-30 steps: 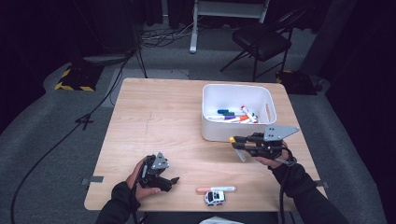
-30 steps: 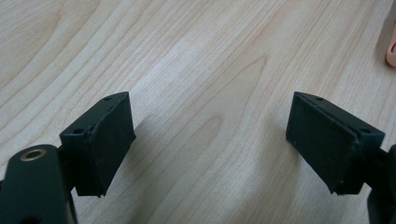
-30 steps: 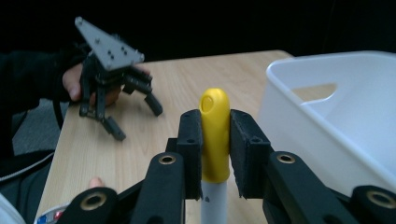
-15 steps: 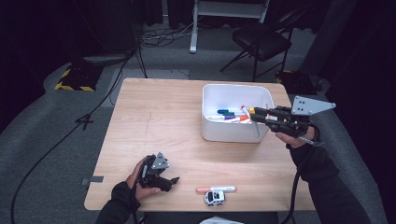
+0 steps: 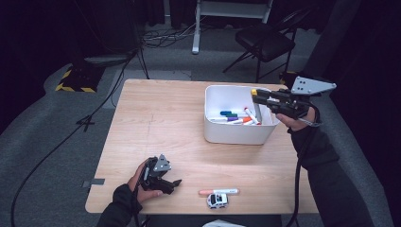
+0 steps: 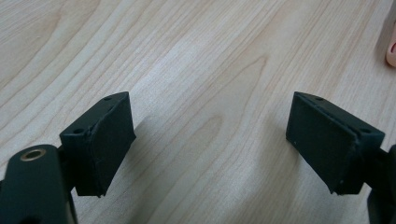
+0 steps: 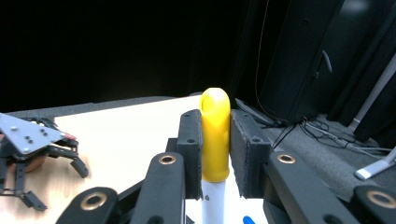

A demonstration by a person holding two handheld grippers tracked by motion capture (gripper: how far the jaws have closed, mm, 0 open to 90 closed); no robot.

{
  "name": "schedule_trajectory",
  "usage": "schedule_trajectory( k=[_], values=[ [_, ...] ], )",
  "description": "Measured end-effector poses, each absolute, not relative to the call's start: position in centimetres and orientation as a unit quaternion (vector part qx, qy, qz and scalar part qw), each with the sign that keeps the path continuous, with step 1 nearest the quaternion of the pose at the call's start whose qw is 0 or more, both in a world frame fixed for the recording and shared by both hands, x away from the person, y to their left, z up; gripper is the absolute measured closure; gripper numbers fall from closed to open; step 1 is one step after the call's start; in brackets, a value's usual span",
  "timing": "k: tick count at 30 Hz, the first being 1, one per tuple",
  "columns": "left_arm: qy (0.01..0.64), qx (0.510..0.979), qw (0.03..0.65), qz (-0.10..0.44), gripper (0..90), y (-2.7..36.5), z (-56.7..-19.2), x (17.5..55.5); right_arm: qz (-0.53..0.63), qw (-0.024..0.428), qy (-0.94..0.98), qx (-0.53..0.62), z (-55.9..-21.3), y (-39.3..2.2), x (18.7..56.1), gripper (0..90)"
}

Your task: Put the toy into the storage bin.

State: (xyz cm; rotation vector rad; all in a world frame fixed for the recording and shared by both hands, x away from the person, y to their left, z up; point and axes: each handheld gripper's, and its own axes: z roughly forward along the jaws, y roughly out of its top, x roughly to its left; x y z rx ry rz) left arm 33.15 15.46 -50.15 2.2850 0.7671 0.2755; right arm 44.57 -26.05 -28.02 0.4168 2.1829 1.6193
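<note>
My right gripper (image 5: 256,94) hangs above the right part of a white bin (image 5: 235,135), its jaws shut on a marker with a yellow cap (image 5: 254,91). In the right gripper view the yellow cap (image 7: 215,140) stands upright between the two pads, with the marker's white body below it. The bin holds several coloured markers (image 5: 239,117). My left gripper (image 5: 171,183) rests low at the table's front left, jaws open. In the left gripper view only bare wood lies between its jaws (image 6: 210,126).
A pink marker (image 5: 219,192) and a small white toy car (image 5: 217,200) lie near the front edge of the wooden table (image 5: 156,118), right of my left gripper. A pink tip (image 6: 391,46) shows in the left gripper view. A chair (image 5: 265,42) stands beyond the table.
My right gripper has risen with the yellow-capped marker and moved back from the bin's front right corner to above the bin. The left gripper has stayed in place.
</note>
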Motion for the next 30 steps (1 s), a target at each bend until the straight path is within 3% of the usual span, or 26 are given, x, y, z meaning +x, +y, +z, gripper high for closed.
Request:
schedule_trajectory(
  k=[15,30],
  values=[
    [0.296,0.882,0.350,0.107,15.5,15.5,-50.1,33.2,0.439,0.189,0.862,0.170,-33.8,-24.5,49.6,75.5],
    [0.296,0.882,0.350,0.106,15.5,15.5,-50.2,33.2,0.366,0.184,0.891,0.195,-36.6,-28.6,50.0,76.2]
  ],
)
